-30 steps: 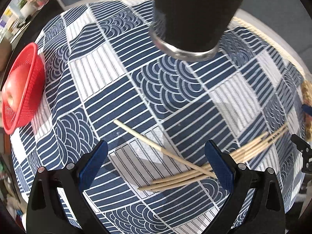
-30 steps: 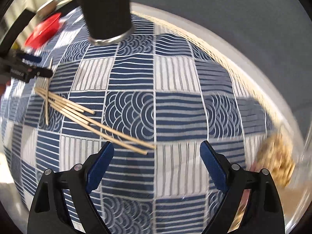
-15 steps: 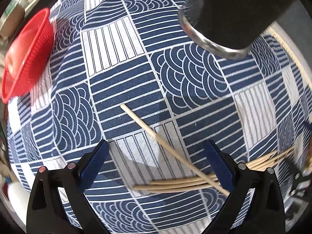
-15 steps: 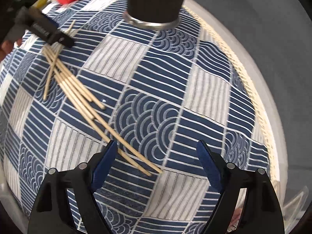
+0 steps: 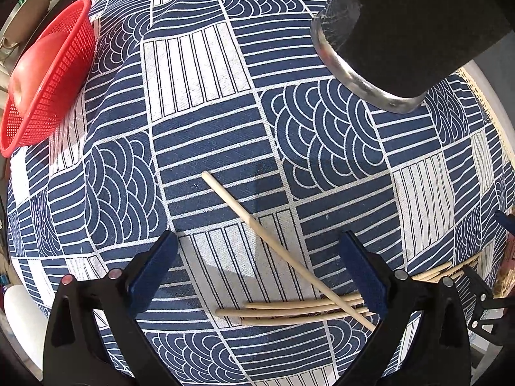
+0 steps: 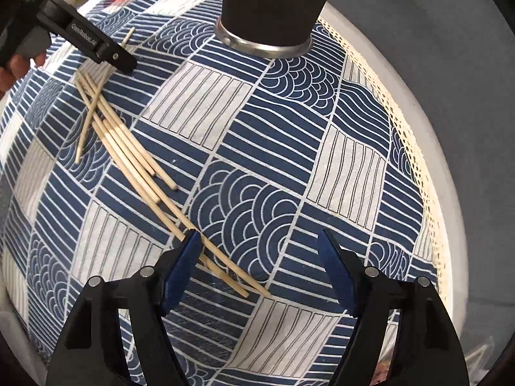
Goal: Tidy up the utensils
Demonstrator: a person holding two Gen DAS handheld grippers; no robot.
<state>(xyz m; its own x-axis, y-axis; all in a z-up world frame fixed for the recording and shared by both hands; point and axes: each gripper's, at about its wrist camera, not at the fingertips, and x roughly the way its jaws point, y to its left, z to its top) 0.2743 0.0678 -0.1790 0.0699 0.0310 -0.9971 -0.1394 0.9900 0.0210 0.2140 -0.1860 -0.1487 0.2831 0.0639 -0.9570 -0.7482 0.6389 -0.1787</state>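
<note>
While both grippers point down at the patterned tablecloth [image 5: 206, 74], the wooden chopsticks [image 6: 128, 148] lie loose on it in a rough bundle, on the near side of the tall black cup [image 6: 273, 3] and a little apart from it. Fingers of the left gripper [image 5: 257, 270] stand wide over one crossed chopstick [image 5: 257, 225], not touching it. Fingers of the right gripper [image 6: 257, 263] are closing over the bundle's tips, not yet pressing them; a red basket [image 5: 51, 74] sits well beyond the cup.
</note>
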